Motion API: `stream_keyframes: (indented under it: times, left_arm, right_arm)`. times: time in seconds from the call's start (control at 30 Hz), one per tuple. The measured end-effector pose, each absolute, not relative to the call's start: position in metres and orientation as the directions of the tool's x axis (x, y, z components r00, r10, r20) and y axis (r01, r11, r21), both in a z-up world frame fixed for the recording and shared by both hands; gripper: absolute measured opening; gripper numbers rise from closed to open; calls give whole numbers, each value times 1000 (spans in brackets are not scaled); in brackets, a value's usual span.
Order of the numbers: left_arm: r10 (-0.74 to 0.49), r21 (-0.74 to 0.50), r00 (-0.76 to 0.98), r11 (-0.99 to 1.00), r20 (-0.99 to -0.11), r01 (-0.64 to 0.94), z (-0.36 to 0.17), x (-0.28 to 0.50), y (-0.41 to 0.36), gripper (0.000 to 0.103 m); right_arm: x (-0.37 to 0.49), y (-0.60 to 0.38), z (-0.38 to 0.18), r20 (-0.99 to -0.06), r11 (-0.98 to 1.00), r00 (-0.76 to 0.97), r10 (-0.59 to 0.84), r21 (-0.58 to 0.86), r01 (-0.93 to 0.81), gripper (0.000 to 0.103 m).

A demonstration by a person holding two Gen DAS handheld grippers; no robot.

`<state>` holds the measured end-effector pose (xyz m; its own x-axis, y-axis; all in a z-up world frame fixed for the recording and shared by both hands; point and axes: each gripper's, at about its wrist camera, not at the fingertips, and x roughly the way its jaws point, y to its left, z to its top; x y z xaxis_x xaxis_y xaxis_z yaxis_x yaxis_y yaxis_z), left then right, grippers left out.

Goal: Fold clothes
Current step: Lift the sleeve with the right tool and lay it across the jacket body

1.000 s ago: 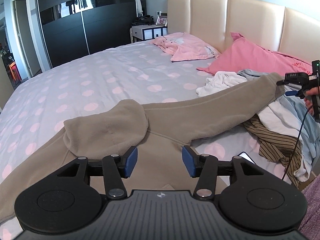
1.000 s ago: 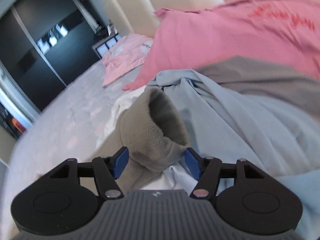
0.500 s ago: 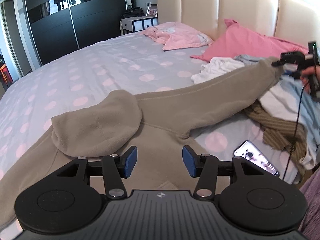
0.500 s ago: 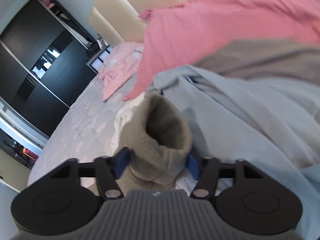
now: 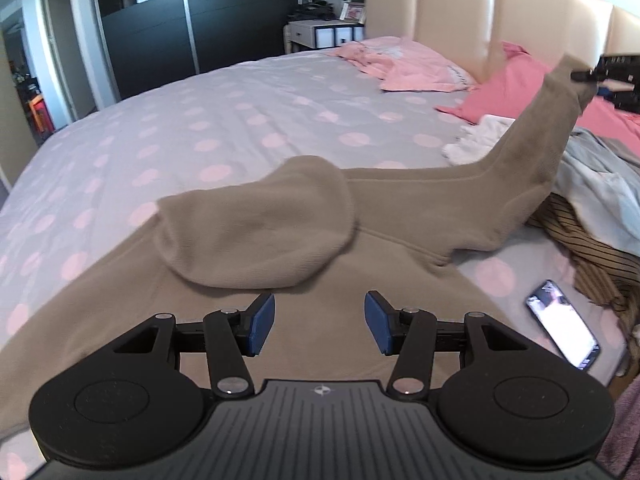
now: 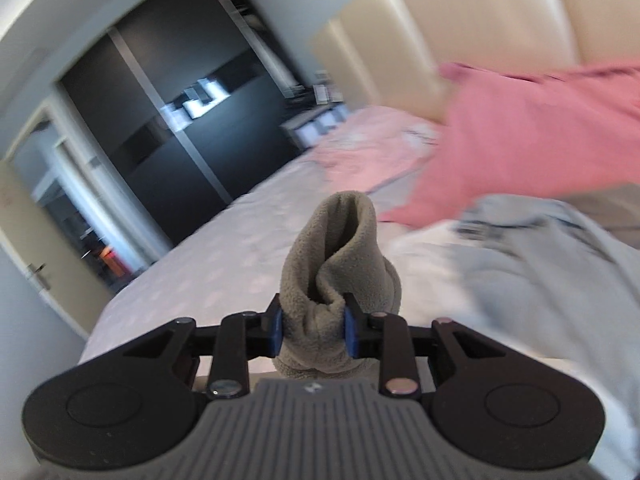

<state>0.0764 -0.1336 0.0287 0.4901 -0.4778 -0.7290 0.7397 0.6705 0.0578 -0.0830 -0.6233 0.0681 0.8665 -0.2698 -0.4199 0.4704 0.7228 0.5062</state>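
Note:
A beige fleece hoodie (image 5: 280,220) lies spread on the polka-dot bed (image 5: 200,120), hood on top of its body. My left gripper (image 5: 319,324) hovers open just above the hoodie's chest, nothing between its blue pads. The hoodie's right sleeve (image 5: 532,152) rises off the bed toward my right gripper (image 5: 588,74) at the far right. In the right wrist view my right gripper (image 6: 312,324) has its jaws closing on the sleeve cuff (image 6: 340,248), which is bunched and squeezed between the pads.
A lit phone (image 5: 564,324) lies on the bed at the right. Behind it sits a pile of striped (image 5: 588,248), pale blue (image 5: 608,184) and white clothes. A pink pillow (image 5: 516,88) and pink garment (image 5: 404,64) lie by the headboard. A nightstand (image 5: 324,36) stands beyond.
My right gripper closed on the sleeve cuff and lifted it, so the sleeve now slopes up off the clothes pile. My left gripper moved forward and lower over the hoodie, still open.

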Motion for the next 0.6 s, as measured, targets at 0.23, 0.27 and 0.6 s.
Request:
stream_keyframes:
  times: [0.23,0.27,0.6]
  left_arm:
    - [-453,56,547,732,-704,679,29,117,-99,48]
    - [-454,48,550,739,-701,672,29,122,-95,48]
    - [-441,47,591,775,-675,631,34,164,-69,48]
  right_arm:
    - [-8,-533,100,-387,831,917,-99,474,290,31]
    - [3,-519,104,-384,844,920,-74,468,263,31]
    - [104,-392,121,-335,888,929,156,460,17,30]
